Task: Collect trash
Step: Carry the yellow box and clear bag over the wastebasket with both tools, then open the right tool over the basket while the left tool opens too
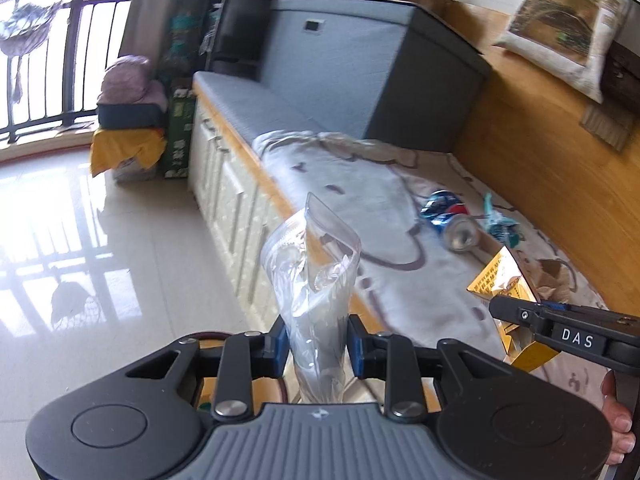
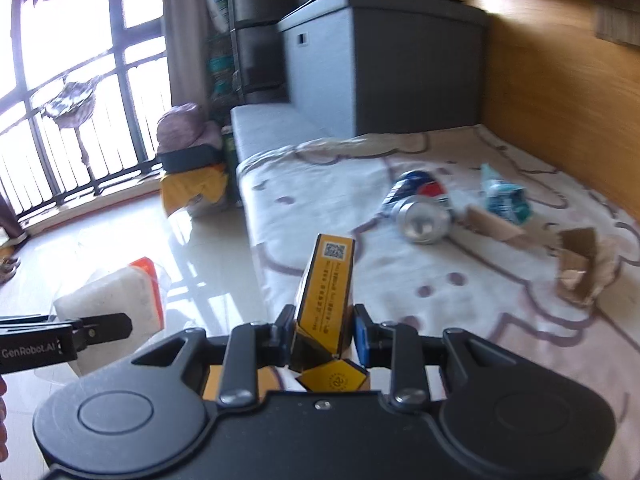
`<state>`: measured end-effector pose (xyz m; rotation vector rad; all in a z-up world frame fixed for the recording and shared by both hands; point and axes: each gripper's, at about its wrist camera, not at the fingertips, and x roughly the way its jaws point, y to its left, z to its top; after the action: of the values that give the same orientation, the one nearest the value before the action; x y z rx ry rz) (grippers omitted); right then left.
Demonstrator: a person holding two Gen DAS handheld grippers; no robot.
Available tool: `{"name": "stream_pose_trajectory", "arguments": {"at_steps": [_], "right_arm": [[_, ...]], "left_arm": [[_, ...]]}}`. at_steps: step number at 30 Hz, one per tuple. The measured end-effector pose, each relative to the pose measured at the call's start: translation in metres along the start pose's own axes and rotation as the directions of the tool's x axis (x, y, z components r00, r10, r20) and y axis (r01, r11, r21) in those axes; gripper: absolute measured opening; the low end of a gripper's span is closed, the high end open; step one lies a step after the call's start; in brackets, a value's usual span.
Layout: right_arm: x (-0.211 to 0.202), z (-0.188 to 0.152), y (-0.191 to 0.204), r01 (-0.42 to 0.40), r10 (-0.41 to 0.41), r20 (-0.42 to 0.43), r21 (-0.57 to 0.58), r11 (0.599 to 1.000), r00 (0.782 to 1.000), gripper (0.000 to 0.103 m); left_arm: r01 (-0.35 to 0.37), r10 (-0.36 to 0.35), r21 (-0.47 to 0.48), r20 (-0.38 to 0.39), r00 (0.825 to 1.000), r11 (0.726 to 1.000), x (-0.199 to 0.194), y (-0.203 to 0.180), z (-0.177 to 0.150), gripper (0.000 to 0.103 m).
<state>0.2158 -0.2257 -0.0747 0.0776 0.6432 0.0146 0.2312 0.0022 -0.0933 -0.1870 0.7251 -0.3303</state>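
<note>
My left gripper (image 1: 317, 344) is shut on a clear plastic bag (image 1: 312, 276) held upright over the bench edge. My right gripper (image 2: 322, 334) is shut on a yellow carton (image 2: 326, 292); it also shows in the left wrist view (image 1: 504, 284), where the right gripper (image 1: 520, 314) grips it. A crushed blue soda can (image 2: 420, 210) lies on the white patterned blanket (image 2: 320, 200), with a teal wrapper (image 2: 504, 196) and torn brown cardboard pieces (image 2: 580, 268) to its right. The can (image 1: 450, 220) and wrapper (image 1: 498, 222) show in the left wrist view too.
A grey storage box (image 2: 384, 72) stands at the bench's far end. A wooden wall panel (image 2: 560, 100) runs along the right. Tiled floor (image 1: 100, 260) lies to the left, with a yellow-covered pile (image 1: 128, 148) by the balcony railing. The left gripper (image 2: 100, 330) with its bag (image 2: 116, 296) shows in the right wrist view.
</note>
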Motion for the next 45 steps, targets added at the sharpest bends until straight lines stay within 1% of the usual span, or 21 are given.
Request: {"name": "stream_pose_trajectory", "arguments": {"at_steps": [9,17,21,26,33,36,38,42,45], "right_arm": [[0.032,-0.013,0.051,-0.060,0.054,-0.077,-0.076,0.995,0.996,0.031],[0.065,-0.033,0.092,-0.117,0.092,-0.165,-0.152,0.981,0.982,0.031],[0.088,-0.046,0.110,-0.147,0.106,-0.220,-0.177,0.973,0.970,0.031],[0.116,-0.064,0.123,-0.178,0.115,-0.295,-0.197,0.964,0.949,0.031],[0.157,-0.084,0.130,-0.203,0.114,-0.388,-0.199,0.959,0.915,0.031],[0.173,-0.091,0.131,-0.213,0.116,-0.424,-0.191,0.958,0.898,0.031],[0.184,-0.095,0.130,-0.218,0.115,-0.447,-0.187,0.958,0.887,0.031],[0.204,-0.103,0.131,-0.230,0.118,-0.486,-0.177,0.957,0.866,0.031],[0.216,-0.108,0.131,-0.237,0.119,-0.505,-0.175,0.956,0.855,0.032]], "left_arm": [[-0.038,0.035,-0.074,-0.037,0.999,0.996,0.009,0.051,-0.018,0.031],[-0.093,0.081,-0.138,-0.095,0.992,0.986,0.031,0.099,-0.034,0.031],[-0.117,0.096,-0.164,-0.132,0.987,0.979,0.046,0.120,-0.045,0.031],[-0.141,0.106,-0.185,-0.186,0.977,0.973,0.069,0.142,-0.056,0.031],[-0.186,0.119,-0.223,-0.284,0.952,0.957,0.108,0.164,-0.080,0.031],[-0.205,0.115,-0.268,-0.316,0.942,0.941,0.125,0.171,-0.089,0.031],[-0.218,0.108,-0.317,-0.331,0.937,0.923,0.136,0.176,-0.094,0.031],[-0.258,0.095,-0.428,-0.365,0.926,0.866,0.157,0.186,-0.105,0.031],[-0.283,0.086,-0.486,-0.387,0.918,0.827,0.173,0.191,-0.113,0.031]]}}
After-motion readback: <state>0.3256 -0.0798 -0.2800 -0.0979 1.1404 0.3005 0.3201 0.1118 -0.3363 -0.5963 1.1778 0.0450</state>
